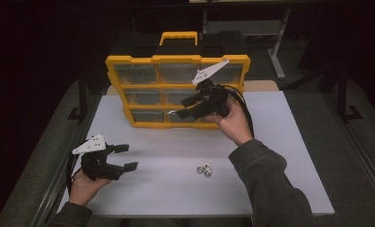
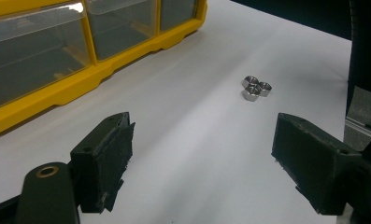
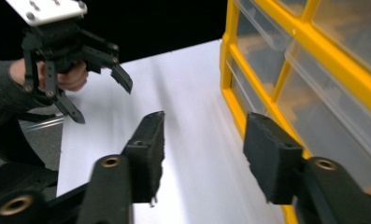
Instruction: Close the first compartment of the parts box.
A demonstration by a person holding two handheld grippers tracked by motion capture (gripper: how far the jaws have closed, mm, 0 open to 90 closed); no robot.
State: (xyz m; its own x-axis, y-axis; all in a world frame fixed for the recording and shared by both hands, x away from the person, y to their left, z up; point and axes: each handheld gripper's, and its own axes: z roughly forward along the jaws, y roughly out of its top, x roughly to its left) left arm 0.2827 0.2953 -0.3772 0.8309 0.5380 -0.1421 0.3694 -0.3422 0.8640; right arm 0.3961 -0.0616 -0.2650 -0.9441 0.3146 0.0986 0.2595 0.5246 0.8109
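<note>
Your three small silver metal hex nuts (image 1: 204,169) lie bunched together and touching on the white rectangular tabletop (image 1: 166,189), well in front of the yellow plastic organiser case with clear drawers (image 1: 142,90) and off its right half. Your left gripper (image 1: 126,157) hovers low over the tabletop, to the left of the nuts and well apart from them, forward of the case's left corner; its jaws stand wide apart with nothing between them, and in the left gripper view they frame bare tabletop with the nuts (image 2: 254,87) farther ahead. Your right gripper (image 1: 184,107) is raised against the case's lower drawers, behind the nuts; its jaws are parted about halfway, empty, touching nothing I can make out. Around the table the room is dark, with black-clad surroundings.
</note>
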